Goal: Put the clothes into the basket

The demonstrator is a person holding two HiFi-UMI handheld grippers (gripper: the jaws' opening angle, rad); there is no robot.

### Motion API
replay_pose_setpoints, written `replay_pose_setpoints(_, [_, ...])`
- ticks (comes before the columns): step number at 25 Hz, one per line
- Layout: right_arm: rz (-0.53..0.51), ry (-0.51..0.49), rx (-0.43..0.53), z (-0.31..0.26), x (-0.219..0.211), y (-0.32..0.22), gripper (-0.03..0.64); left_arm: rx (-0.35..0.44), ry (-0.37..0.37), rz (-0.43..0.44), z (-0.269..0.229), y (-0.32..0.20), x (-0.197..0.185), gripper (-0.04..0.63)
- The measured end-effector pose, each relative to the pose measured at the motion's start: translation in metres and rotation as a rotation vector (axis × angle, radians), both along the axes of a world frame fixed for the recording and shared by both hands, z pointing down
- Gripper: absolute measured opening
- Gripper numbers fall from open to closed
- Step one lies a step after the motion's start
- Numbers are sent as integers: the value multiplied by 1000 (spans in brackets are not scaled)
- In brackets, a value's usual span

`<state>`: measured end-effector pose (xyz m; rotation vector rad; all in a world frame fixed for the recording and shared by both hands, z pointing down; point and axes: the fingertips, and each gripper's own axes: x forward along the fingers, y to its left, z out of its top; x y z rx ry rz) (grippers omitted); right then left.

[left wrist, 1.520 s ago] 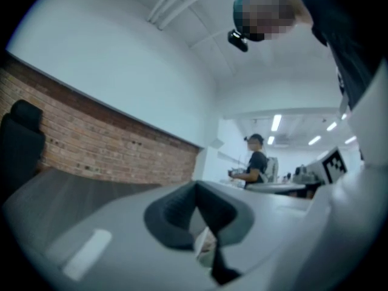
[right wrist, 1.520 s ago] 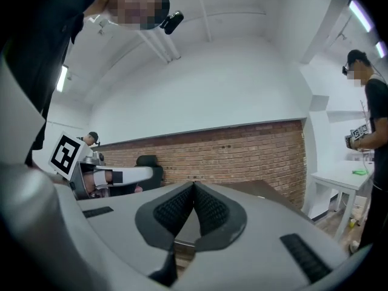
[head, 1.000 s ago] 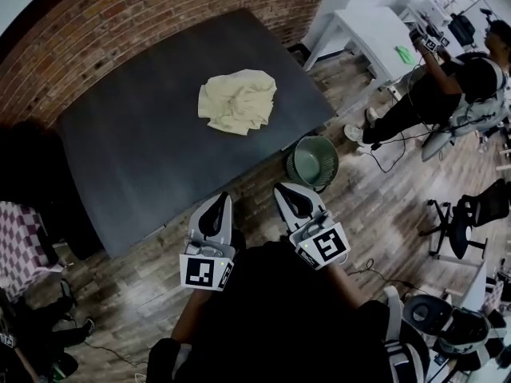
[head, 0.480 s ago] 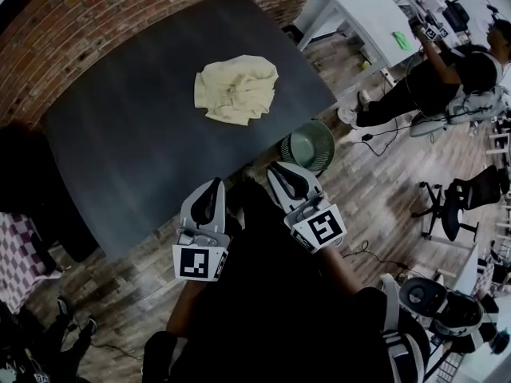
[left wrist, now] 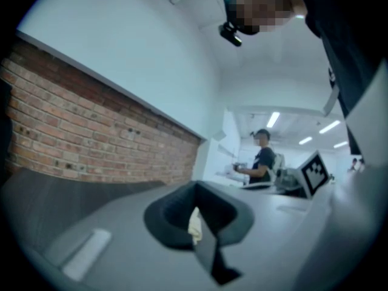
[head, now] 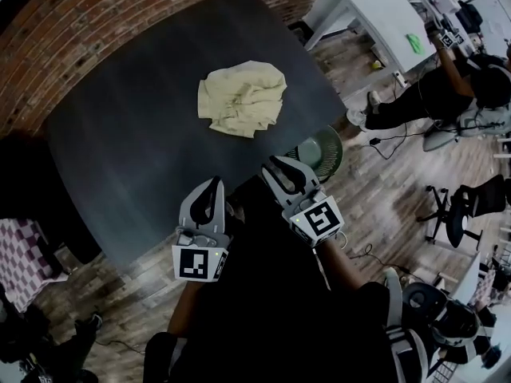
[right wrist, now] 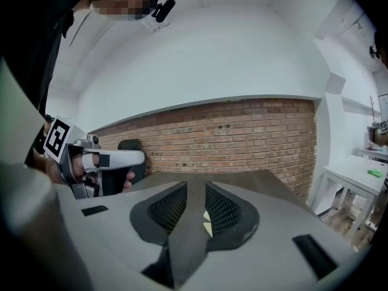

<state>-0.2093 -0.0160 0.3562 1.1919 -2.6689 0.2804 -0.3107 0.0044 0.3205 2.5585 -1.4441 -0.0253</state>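
**Yellow garment lies on the bench, both grippers not yet at it**

The only piece of clothing in view is a crumpled pale yellow garment [head: 242, 98]. It lies in a loose heap on the dark bench [head: 128, 158], toward the far right part and away from every edge. Nothing touches it. Its folds stand up a little, so I judge that a gripper can pinch a ridge of cloth without scraping the bench top.

The green basket [head: 327, 144] stands on the wooden floor [head: 375, 206], just beside the near right corner of the bench and lower than its top. In the head view the right gripper hides part of it. I think it stands there so that the garment can be carried over the bench edge and let fall into it.

The right gripper [head: 270, 168] is at the near edge of the bench, close to the basket. Its jaws have just been opening. They now stand a little apart, and only the bench top shows in the gap, with nothing between them. This looks like a preparation for the grasp. The left gripper [head: 216, 182] is beside it at the same edge, with its jaws pressed together on nothing.

The task seems to be at its very beginning. Both grippers are well apart from the garment, so the next move calls for a reach across the bench. One risk is that the soft cloth hangs down and catches on the basket rim.
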Motion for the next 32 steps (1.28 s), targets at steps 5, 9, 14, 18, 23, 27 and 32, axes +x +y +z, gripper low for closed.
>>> replay_pose_setpoints(5, [-41, 88, -53, 29, -1, -38, 163, -19, -9, -5, 11, -38, 4, 5])
replay_pose_setpoints(9, [-95, 191, -104, 60, -9, -62, 230, -39, -7, -19, 19, -69, 6, 6])
replay_pose_setpoints(14, [-137, 255, -161, 99, -13, -84, 256, -70, -8, -33, 35, -100, 11, 5])
replay_pose_setpoints(18, [-159, 323, -209, 133, -12, -101, 272, -89, -11, -39, 48, -123, 10, 5])
replay_pose_setpoints(23, [-162, 434, -259, 169, -2, -117, 303, -113, -14, -63, 63, -146, 7, 5])
replay_pose_setpoints(27, [-199, 517, -276, 195, -5, -126, 324, -134, -5, -94, 75, -161, 4, 5])
replay_pose_setpoints(32, [-248, 599, -284, 225, -13, -128, 334, -161, 5, -114, 89, -171, 5, 5])
